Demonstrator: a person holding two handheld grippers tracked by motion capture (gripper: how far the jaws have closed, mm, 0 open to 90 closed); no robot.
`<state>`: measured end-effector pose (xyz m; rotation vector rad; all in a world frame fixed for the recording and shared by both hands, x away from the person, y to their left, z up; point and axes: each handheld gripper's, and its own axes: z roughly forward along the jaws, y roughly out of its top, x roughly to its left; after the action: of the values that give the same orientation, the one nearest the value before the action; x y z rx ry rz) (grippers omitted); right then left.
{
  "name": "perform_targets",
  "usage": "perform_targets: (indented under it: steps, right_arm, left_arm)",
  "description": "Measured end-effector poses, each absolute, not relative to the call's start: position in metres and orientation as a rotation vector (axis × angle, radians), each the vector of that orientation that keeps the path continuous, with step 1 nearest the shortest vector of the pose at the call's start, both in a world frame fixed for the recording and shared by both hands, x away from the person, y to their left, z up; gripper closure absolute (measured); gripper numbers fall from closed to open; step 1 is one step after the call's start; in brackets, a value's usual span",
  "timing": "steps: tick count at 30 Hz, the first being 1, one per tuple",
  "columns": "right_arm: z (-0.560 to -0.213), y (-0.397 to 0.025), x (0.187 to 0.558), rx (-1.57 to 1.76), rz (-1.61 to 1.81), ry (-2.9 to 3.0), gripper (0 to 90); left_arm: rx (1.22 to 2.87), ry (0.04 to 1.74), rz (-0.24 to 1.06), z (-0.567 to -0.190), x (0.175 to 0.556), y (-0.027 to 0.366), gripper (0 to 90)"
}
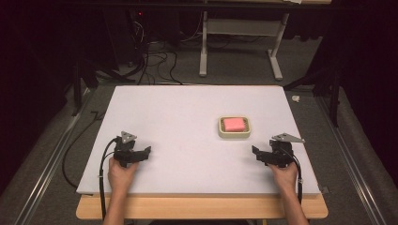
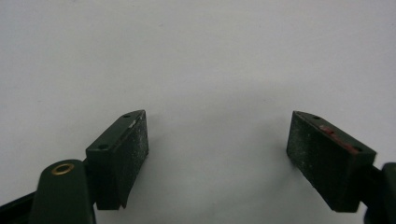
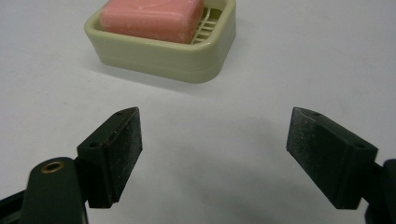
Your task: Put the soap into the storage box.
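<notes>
**A:** What have you got, lower left of the high view?

**B:** I log one left gripper [image 1: 146, 152], held in the left hand [image 1: 121, 174] on the white board [image 1: 187, 108]. In its own view I see the jaws spread wide, nothing between them, bare board beneath.

**A:** Middle of the frame?

**B:** Blank board. Right of centre I list one cream dish [image 1: 234, 127], with a pink soap [image 1: 233, 124] lying inside it.

**A:** Lower right?

**B:** One right gripper [image 1: 256, 153], in the right hand [image 1: 284, 176], jaws parted and empty. From its own view I have the dish [image 3: 163, 56] in the upper left, soap [image 3: 152, 18] sitting toward one end so the slatted floor shows at the other. The dish is apart from the jaws, ahead of them.

**A:** Beyond the board?

**B:** Top of the frame: dark floor, cables [image 1: 155, 61] upper left, a grey stand [image 1: 239, 42] upper centre.
</notes>
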<state>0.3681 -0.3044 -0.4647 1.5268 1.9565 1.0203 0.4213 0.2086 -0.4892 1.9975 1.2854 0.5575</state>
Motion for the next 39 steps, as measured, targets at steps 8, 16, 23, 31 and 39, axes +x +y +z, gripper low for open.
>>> perform_targets:
  steps: [8,16,23,31,39]
  right_arm:
    - [-0.472,-0.303,0.37,1.547,0.997,1.961,19.2]
    - [-0.477,-0.298,0.371,1.538,0.955,1.978,19.2]
    - [-0.48,-0.294,0.373,1.526,0.917,1.99,19.2]
    - [-0.482,-0.291,0.376,1.531,0.855,2.031,18.0]
    - [-0.483,-0.288,0.376,1.508,0.832,2.035,17.2]
  left_arm:
    - [1.998,1.285,0.558,-0.489,0.421,0.209,21.4]
    - [1.999,1.286,0.558,-0.489,0.421,0.209,21.4]
    - [1.998,1.285,0.558,-0.489,0.421,0.209,21.4]
    - [1.999,1.286,0.558,-0.489,0.421,0.209,21.4]
    - [1.997,1.285,0.561,-0.489,0.421,0.208,21.3]
